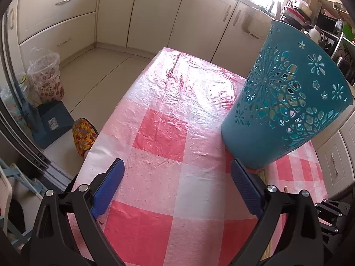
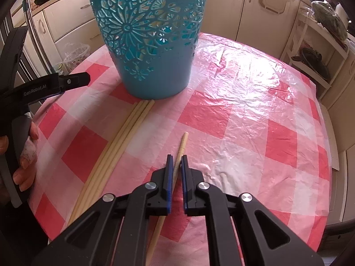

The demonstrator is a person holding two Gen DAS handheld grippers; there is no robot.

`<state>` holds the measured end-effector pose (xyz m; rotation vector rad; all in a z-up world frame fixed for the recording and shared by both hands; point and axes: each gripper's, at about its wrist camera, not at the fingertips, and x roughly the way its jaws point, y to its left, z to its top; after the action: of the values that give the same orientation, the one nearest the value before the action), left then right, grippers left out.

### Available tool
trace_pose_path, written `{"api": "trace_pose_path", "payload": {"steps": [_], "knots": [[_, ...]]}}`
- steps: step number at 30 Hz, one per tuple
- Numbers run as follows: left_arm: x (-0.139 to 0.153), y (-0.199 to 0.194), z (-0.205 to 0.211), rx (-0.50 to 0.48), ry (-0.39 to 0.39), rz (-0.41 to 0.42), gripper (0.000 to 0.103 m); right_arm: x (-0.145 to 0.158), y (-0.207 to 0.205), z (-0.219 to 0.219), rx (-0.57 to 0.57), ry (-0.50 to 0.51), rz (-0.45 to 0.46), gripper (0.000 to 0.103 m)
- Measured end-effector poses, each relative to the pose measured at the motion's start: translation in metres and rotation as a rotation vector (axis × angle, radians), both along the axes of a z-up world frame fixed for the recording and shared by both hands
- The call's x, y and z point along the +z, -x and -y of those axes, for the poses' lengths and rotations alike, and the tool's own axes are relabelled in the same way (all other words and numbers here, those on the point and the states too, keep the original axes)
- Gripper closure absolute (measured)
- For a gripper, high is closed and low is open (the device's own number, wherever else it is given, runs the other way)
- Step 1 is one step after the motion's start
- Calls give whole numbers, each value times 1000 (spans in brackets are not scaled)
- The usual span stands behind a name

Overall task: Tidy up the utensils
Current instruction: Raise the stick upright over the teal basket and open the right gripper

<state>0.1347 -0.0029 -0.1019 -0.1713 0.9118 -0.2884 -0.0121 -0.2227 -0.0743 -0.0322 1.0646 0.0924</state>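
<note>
Four chopsticks (image 2: 124, 130) lie bunched side by side on the checked cloth (image 2: 255, 115), their far ends just touching the foot of the teal basket (image 2: 153, 51), and a fifth, the loose stick (image 2: 180, 148), lies apart to their right. The right gripper (image 2: 175, 166) has closed on that loose one, its blue pads (image 2: 169, 173) squeezing the shaft well back from the far tip, with more of the stick running out behind under the jaws. My guess is it will handle easily: light, stiff, pale wood or bamboo (smooth enough to swivel if pinched off-centre), so a hold nearer the middle would keep it from drooping or turning on the way up. The plastic cloth looks slick and crinkled, so a stick could skate on it when nudged. The basket stands upright, cut through with flower patterns, and something pale shows through the holes, perhaps sticks already dropped in. The left gripper (image 1: 177, 188) hangs over bare cloth beside the basket, jaws spread wide with nothing between them, and a hand (image 2: 26, 153) wraps its handle.
</note>
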Motion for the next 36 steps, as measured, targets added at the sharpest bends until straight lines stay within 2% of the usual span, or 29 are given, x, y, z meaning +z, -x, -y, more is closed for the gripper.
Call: {"api": "trace_pose_path", "payload": {"steps": [6,8,16,24,30,36], "knots": [[4,4,7,-7,-41,22,11,0,6,-3,-8,10,7,95],[6,6,11,-15,-64,31,11,-1,8,-2,-36,-21,18,95],[5,6,14,-19,-91,27,9,8,38,29,-169,-321,90,97],[3,5,17,-27,-107,19,9,33,51,47,-184,-522,161,97],[2,4,19,-33,-116,14,9,69,45,39,-143,-553,255,97],[2,4,19,-35,-117,13,9,78,42,41,-144,-561,298,97]]}}
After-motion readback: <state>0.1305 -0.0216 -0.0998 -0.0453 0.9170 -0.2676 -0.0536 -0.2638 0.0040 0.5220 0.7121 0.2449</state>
